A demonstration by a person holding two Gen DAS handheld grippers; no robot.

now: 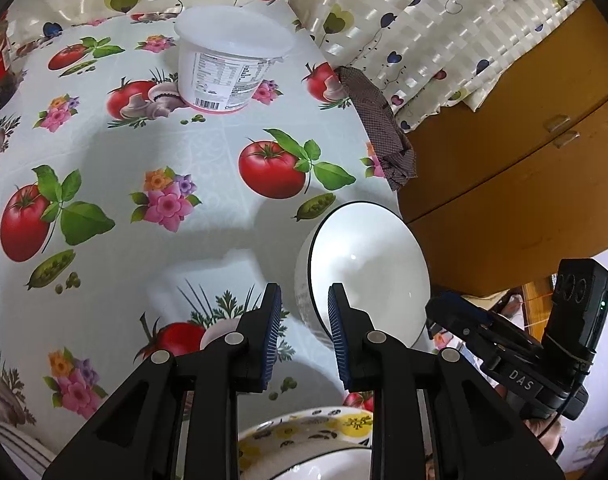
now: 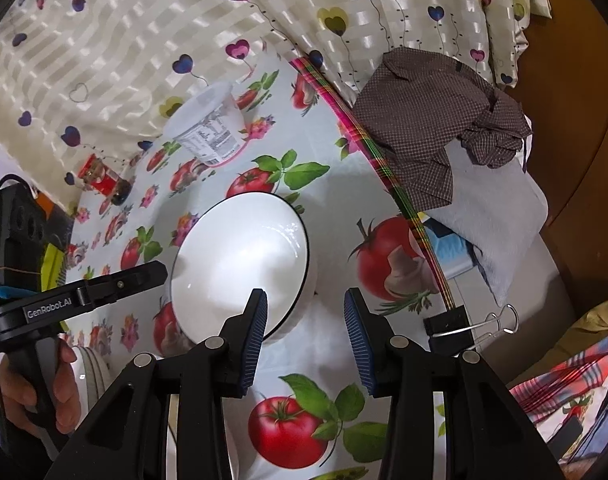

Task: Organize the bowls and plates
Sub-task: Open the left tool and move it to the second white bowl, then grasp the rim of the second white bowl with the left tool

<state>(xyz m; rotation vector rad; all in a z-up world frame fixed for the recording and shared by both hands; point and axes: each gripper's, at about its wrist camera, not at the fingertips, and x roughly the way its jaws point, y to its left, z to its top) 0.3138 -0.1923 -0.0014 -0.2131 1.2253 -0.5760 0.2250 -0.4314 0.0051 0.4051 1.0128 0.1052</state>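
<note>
Your white ceramic bowl with the thin black rim (image 1: 367,272) sits tipped on the worktop (image 1: 152,152), its oilcloth printed with tomatoes and flowers, mouth facing roughly toward both cameras. In the left wrist view it's lower centre-right, just beyond the left gripper (image 1: 304,316); jaws released, nothing between them, and the bowl's near rim looks to run just ahead of the gap, right pad overlapping it in frame. Contact I can't confirm. In the right wrist view the same bowl is centre-left, and the right gripper (image 2: 305,320) is also released and empty, its left pad overlapping the bowl's lower rim, most of the bowl off to the left of the gap. My read: left is the better lined-up hand; for right you'd shift left to straddle the rim. A yellow-flowered plate (image 1: 304,432) with a white black-rimmed dish on it sits at bottom centre of the left view, directly under the jaws, likely the stack target. A white lidded plastic tub (image 1: 232,64) is at upper centre, well apart.
</note>
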